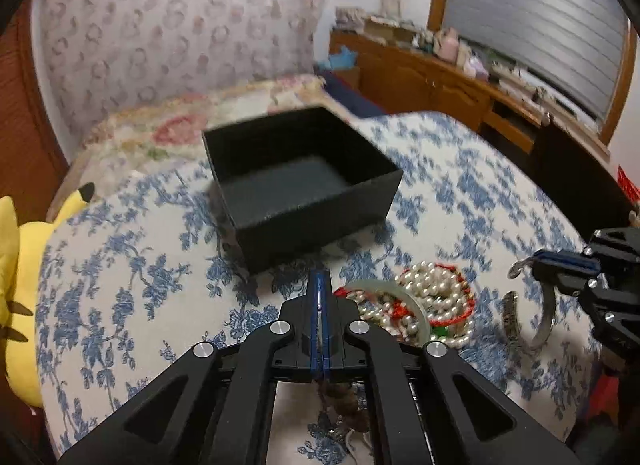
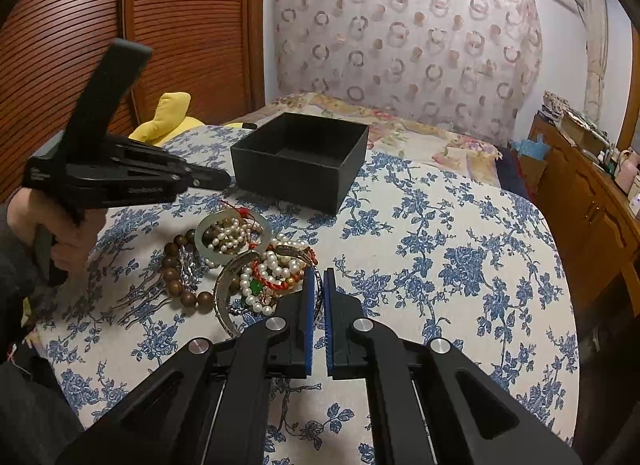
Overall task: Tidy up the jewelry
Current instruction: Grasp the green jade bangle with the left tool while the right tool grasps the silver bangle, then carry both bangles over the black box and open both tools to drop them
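The jewelry is gathered in one heap (image 2: 244, 261) on a bed (image 2: 440, 249) covered with a blue floral sheet. An open black box (image 2: 300, 159) is set on the bed just beyond the heap; its interior appears empty in both views.

The heap is made up of a pale green bangle (image 2: 230, 235), pearl strands (image 2: 276, 269), red cord, a brown wooden bead bracelet (image 2: 180, 277) and a silver cuff bangle (image 2: 226, 293).

The left gripper (image 1: 321, 285) is held above the near edge of the heap, pointed toward the box. Its jaws are pressed together, and a thin object is seen between the blue pads, though what it is cannot be told. In the right wrist view, the left gripper is seen raised above the bed beside the box.

The right gripper (image 2: 319, 277) is positioned at the right edge of the heap. Its jaws are closed on a thin silver open bangle (image 1: 546, 305), which is seen lifted clear of the sheet in the left wrist view.

A yellow plush toy (image 1: 20, 265) is located at the bed's left edge.
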Tool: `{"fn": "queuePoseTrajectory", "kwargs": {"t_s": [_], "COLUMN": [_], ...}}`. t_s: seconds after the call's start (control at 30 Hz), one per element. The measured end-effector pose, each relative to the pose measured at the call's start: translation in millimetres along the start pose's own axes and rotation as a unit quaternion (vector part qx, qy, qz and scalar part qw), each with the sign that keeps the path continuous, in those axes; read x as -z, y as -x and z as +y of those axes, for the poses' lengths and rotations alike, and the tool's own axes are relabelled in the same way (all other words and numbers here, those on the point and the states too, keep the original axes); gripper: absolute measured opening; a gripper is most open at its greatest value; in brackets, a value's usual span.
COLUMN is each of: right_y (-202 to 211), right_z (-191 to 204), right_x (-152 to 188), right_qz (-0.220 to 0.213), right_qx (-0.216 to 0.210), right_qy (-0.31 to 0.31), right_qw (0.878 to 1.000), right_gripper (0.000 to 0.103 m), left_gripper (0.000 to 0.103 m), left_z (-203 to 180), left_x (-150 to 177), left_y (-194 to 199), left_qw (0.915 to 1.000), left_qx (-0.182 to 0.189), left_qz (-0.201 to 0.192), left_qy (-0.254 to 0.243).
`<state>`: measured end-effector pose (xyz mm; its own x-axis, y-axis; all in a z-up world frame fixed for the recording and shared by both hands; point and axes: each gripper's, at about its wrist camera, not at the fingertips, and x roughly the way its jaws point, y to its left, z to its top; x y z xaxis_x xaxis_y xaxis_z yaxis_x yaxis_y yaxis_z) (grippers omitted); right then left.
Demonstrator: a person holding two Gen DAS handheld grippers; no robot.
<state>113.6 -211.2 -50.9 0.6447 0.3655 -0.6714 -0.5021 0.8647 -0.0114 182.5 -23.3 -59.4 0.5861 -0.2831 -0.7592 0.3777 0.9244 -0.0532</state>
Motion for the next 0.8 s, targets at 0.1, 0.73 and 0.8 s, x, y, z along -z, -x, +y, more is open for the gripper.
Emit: {"fn": "queuePoseTrajectory", "kwargs": {"t_s": [0.1,0.73,0.8], "right_y": [-2,-8,-10], "right_z": [0,-7,-8], "right_x": [3,-1,-6], "right_qz": [0.002,-0.005,-0.008], "right_qx": [-0.001,0.006,0.008], "right_qy": [-0.002,-0.006,-0.004], "right_qw": [1.000,1.000,1.000], "right_gripper": [0.005,0.005,0.005], "left_gripper": [0.018,0.008,0.008], "left_z": [3,-7,-5], "left_x": [0,1,-2], "left_y": [-12,-10,0], "left_qw": [0.9994,0.9998,0.9999], "left_qx": [0.021,0.008,0.006], "left_qz": [0.028,0.006,-0.011], "left_qy": [-0.003,-0.015,-0.006]}}
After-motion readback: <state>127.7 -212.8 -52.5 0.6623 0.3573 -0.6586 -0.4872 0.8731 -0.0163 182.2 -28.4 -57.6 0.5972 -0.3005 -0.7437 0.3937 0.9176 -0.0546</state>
